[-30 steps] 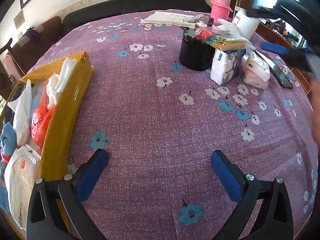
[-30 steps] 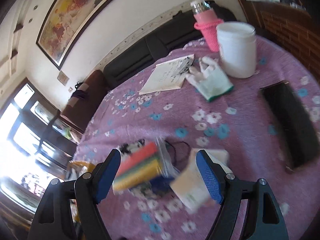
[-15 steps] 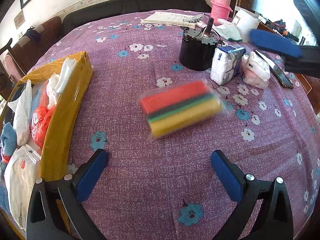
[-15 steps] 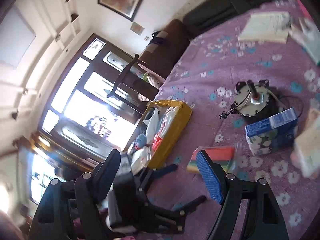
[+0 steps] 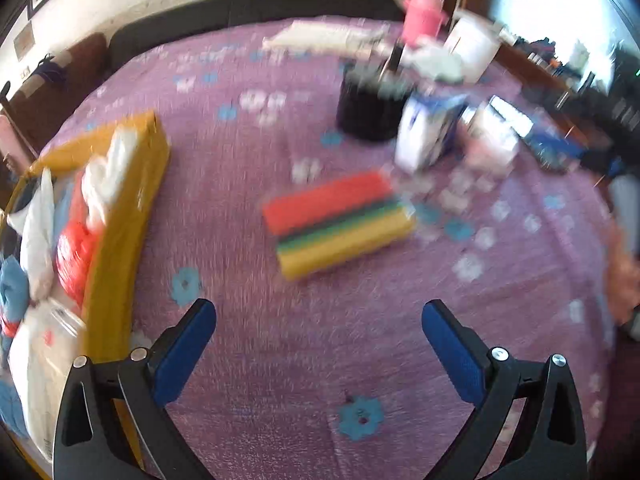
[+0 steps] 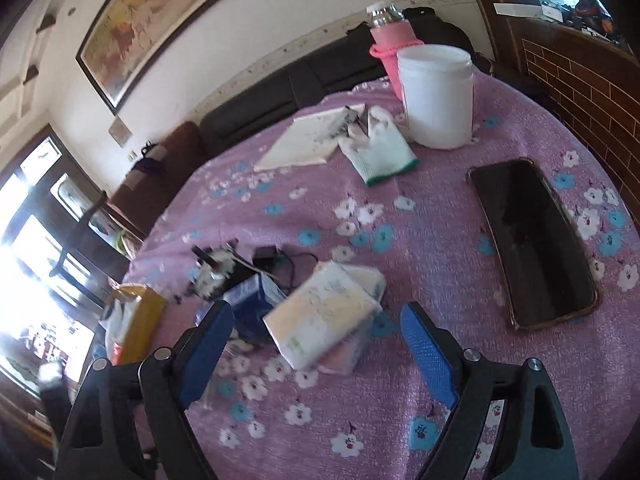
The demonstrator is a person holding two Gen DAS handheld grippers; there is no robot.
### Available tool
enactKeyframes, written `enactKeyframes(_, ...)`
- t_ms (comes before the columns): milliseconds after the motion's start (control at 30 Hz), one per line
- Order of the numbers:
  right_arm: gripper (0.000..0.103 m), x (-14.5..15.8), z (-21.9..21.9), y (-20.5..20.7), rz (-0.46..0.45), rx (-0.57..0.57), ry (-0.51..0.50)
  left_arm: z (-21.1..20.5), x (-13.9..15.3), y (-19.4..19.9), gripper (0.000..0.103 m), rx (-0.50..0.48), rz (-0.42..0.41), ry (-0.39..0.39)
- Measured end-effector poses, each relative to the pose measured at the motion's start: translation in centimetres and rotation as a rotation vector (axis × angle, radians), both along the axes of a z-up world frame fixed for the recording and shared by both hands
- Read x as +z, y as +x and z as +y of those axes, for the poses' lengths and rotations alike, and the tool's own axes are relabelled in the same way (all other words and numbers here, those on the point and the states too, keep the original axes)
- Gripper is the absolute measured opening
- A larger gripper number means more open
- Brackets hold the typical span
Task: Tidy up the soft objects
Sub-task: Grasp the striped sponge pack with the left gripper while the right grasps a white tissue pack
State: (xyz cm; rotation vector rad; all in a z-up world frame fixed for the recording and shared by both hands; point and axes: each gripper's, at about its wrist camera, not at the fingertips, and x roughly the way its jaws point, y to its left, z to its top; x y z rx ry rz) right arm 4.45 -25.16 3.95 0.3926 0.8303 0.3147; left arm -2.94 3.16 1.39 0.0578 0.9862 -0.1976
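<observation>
A wrapped pack of red, green and yellow sponges (image 5: 338, 222) lies on the purple flowered cloth, a little ahead of my left gripper (image 5: 318, 334), which is open and empty. At the left stands a yellow box (image 5: 132, 216) stuffed with bags and cloths. My right gripper (image 6: 316, 344) has its jaws opening; a pale tissue pack (image 6: 324, 314) lies just ahead between the fingers, untouched. Beside it sits a blue-and-white tissue pack (image 6: 250, 300). A white work glove (image 6: 380, 152) lies farther back.
A black motor (image 5: 370, 108) with cable, a phone (image 6: 532, 240), a white plastic jar (image 6: 436, 96), a pink-sleeved bottle (image 6: 390, 52) and papers (image 6: 312, 140) are on the table. A dark sofa (image 6: 280, 92) runs along the far edge.
The sponge pack left the right gripper, flew across and now lies on the cloth before the left gripper. The right gripper swung back toward the tissue packs. The left view is now blurred.
</observation>
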Motion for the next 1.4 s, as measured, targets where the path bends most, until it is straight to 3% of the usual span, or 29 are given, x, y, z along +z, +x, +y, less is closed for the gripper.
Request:
enactKeyframes(100, 0.089, -0.7, 0.9, 0.3, 0.032, 0.007, -0.011, -0.6, 2.0, 0.5, 0.103, -0.05, -0.086, 0.091)
enactKeyframes(267, 0.089, -1.0, 2.4, 1.1, 0.024, -0.008, -0.036, -3.0, 1.1, 2.7, 0.103, -0.194, -0.139, 0.29)
enactKeyframes(400, 0.089, -1.5, 3.6, 1.7, 0.032, -0.012, -0.066, -4.3, -1.2, 4.5, 0.103, -0.267, -0.093, 0.346)
enactKeyframes(433, 0.088, -1.6, 3.7, 1.7, 0.035, -0.011, -0.08, -4.5, -1.0, 4.5, 0.103, -0.267, -0.12, 0.333)
enactKeyframes(533, 0.072, -1.5, 3.0, 1.4, 0.037, -0.032, -0.097, -4.3, -1.1, 4.8, 0.1, -0.269, -0.007, 0.257)
enactKeyframes(567, 0.067, -1.5, 2.5, 1.2, 0.042, -0.046, -0.096, -4.1, -1.1, 4.6, 0.084, -0.276, 0.052, 0.188)
enactKeyframes(633, 0.06, -1.5, 1.8, 1.0, 0.056, -0.067, -0.104, -4.2, -0.7, 3.7, 0.065, -0.298, 0.079, 0.142)
enactKeyframes(700, 0.056, -1.5, 1.5, 0.7, 0.065, -0.076, -0.122, -4.4, -0.2, 2.3, 0.055, -0.325, 0.091, 0.124)
enactKeyframes(867, 0.057, -1.2, 0.5, 0.5, 0.079, -0.134, -0.181, -4.5, 1.1, 0.6, 0.056, -0.348, 0.082, 0.072)
enactKeyframes(900, 0.063, -1.4, 0.0, 0.6, 0.097, -0.148, -0.168, -4.3, 1.2, 0.4, 0.059, -0.339, 0.075, 0.073)
enactKeyframes(967, 0.068, -1.8, -1.0, 0.8, 0.118, -0.156, -0.108, -4.2, 1.3, 0.9, 0.073, -0.29, 0.04, 0.098)
enactKeyframes(1100, 0.077, -1.8, -1.4, 1.0, 0.094, -0.145, 0.019, -4.7, 0.2, 2.9, 0.077, -0.224, 0.052, 0.082)
enactKeyframes(1233, 0.078, -1.4, 0.8, 1.7, 0.06, -0.127, -0.025, -6.2, -1.1, 3.5, 0.082, -0.201, 0.037, 0.117)
enactKeyframes(1333, 0.078, -1.7, 3.0, 2.2, 0.052, -0.107, -0.101, -6.5, -1.2, 3.8, 0.083, -0.172, 0.034, 0.089)
enactKeyframes(1400, 0.075, -2.1, 3.9, 2.3, 0.05, -0.089, -0.143, -6.4, -1.2, 3.9, 0.072, -0.158, 0.041, 0.064)
